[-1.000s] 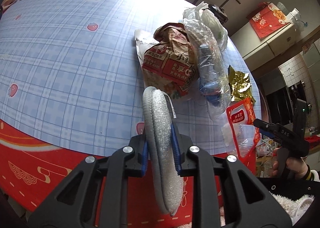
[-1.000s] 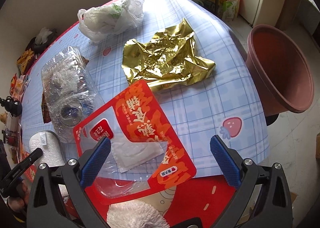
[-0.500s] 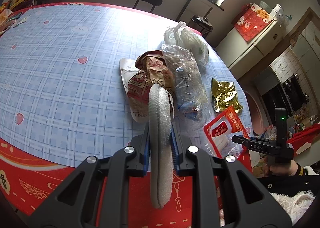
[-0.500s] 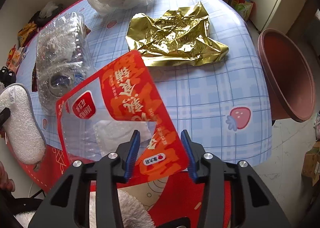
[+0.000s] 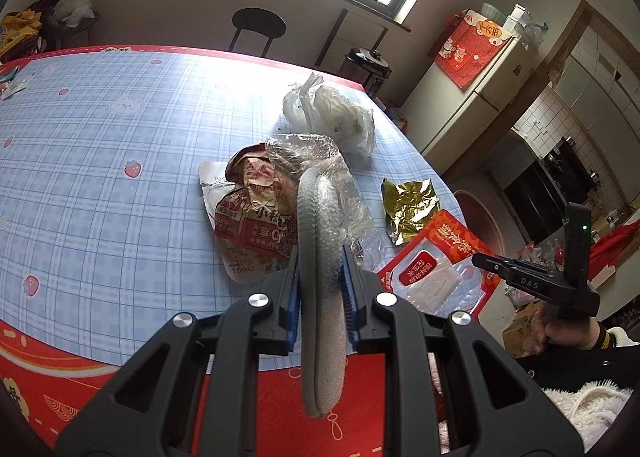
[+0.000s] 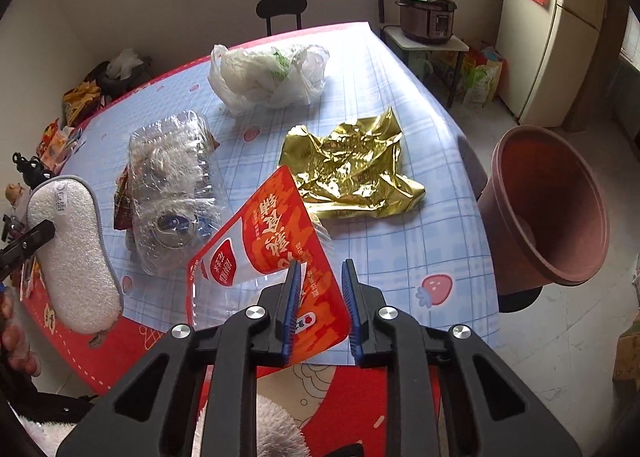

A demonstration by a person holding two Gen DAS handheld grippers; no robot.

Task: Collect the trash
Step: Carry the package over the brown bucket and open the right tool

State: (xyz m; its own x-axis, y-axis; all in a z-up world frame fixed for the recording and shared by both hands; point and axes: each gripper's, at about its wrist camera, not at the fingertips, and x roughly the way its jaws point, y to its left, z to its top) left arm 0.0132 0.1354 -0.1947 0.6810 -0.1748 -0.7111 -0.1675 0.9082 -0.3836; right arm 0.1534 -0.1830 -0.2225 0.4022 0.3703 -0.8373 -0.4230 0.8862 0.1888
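Observation:
My left gripper (image 5: pixel 320 281) is shut on a grey-and-white sponge pad (image 5: pixel 320 297), held upright above the table's near edge; the pad also shows in the right wrist view (image 6: pixel 72 257). My right gripper (image 6: pixel 320 289) is shut on a red-orange snack pouch (image 6: pixel 272 257), lifted and tilted off the table; the pouch also shows in the left wrist view (image 5: pixel 432 257). On the blue checked tablecloth (image 6: pixel 400 241) lie a gold foil wrapper (image 6: pixel 352 169), a crushed clear plastic container (image 6: pixel 172 185), a white plastic bag (image 6: pixel 268 73) and a red-brown rice bag (image 5: pixel 252 213).
A reddish-brown plastic tub (image 6: pixel 552 209) stands off the table's right edge. A black stool (image 6: pixel 280 9) stands at the far side. A rice cooker (image 6: pixel 428 17) sits on a small stand beside a fridge (image 6: pixel 560 37).
My right gripper closed on the red pouch and lifted it off the table. My left gripper, holding the sponge pad, rose and tilted back, showing more of the room.

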